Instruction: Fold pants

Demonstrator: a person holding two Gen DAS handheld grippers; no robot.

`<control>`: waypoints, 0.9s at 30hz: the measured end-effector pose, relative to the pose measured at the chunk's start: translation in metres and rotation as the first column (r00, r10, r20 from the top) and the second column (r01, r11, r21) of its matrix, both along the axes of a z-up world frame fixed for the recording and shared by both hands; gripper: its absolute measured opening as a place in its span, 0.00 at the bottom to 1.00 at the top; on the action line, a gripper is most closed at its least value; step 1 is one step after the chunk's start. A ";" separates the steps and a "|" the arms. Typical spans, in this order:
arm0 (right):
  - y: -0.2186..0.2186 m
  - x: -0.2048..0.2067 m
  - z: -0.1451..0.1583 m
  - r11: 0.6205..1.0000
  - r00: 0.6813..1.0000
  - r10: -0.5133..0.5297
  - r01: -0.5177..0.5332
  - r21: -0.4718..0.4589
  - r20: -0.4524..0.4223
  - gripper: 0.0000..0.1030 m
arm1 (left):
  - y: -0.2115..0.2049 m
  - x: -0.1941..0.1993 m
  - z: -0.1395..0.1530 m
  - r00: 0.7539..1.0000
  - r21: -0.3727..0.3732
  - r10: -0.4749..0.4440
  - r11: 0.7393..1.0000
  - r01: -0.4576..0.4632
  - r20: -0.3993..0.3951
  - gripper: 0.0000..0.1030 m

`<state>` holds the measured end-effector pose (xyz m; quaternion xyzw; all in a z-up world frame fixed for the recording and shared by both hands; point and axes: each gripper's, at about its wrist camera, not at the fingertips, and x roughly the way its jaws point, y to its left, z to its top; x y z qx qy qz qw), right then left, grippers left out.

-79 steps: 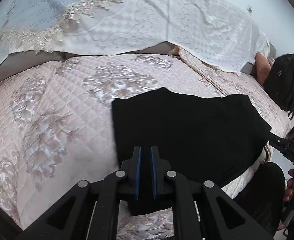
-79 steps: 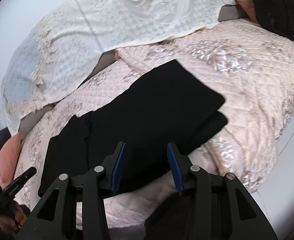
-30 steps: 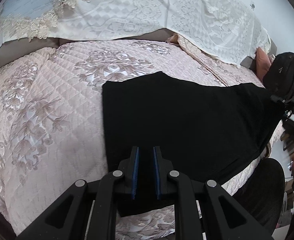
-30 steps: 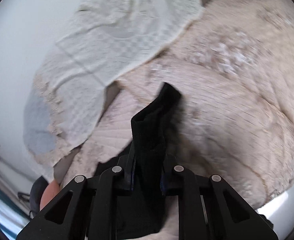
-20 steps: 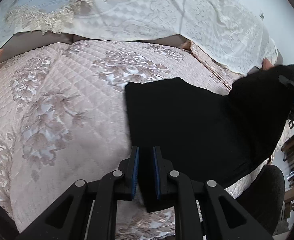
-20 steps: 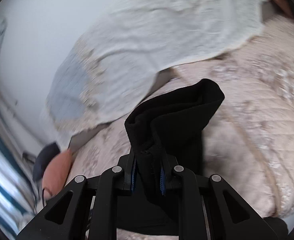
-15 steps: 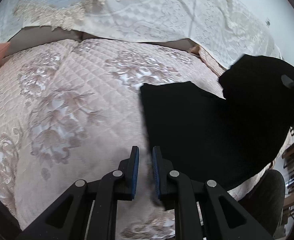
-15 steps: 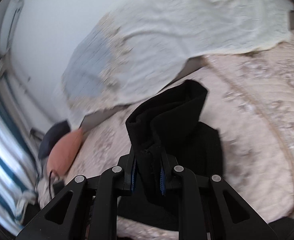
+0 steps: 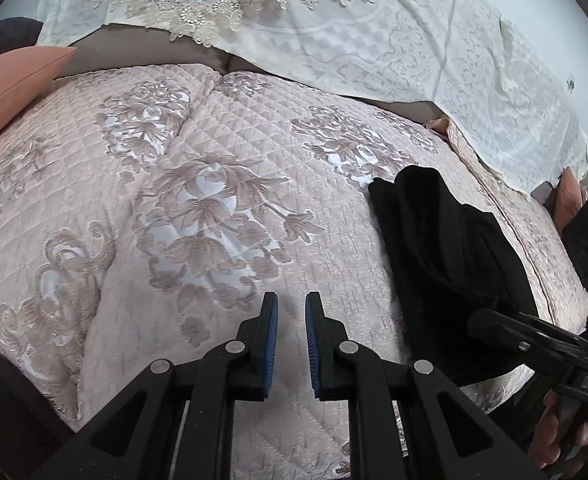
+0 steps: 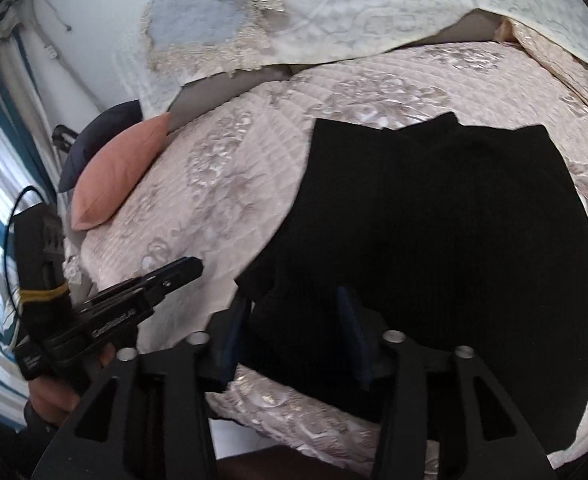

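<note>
1. Fold-over step apparently just laid: black pants (image 10: 446, 240) doubled on the quilted bed (image 9: 213, 208).
2. Left gripper (image 9: 291, 316) slightly apart, empty, over bare quilt.
3. Right gripper (image 10: 294, 320) spread wide, cloth between, unclamped.
4. Next: smoothing, or regripping an edge.

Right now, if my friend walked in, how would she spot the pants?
Start at the big bed covered by a pink quilted bedspread with flower patterns. Near its front edge lie the pants, folded into a flat bundle. They are plain black, the only dark thing lying on the pale cover.
</note>
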<state>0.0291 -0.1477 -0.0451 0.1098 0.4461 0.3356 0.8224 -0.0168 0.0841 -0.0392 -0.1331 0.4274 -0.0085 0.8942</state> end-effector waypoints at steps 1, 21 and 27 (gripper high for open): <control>0.000 -0.002 0.002 1.000 1.000 0.007 -0.007 0.017 -0.003 0.51 | 0.000 0.000 0.000 1.000 -0.003 -0.002 1.000 0.002 0.001 0.15; -0.099 0.000 -0.001 0.969 0.969 -0.244 0.245 -0.029 0.038 0.10 | -0.110 0.049 0.026 0.953 -0.001 -0.296 0.955 0.297 0.068 0.25; -0.102 0.047 0.006 0.956 0.955 -0.276 0.284 -0.077 0.105 0.10 | -0.121 0.092 0.024 0.956 0.063 -0.286 0.957 0.282 0.064 0.25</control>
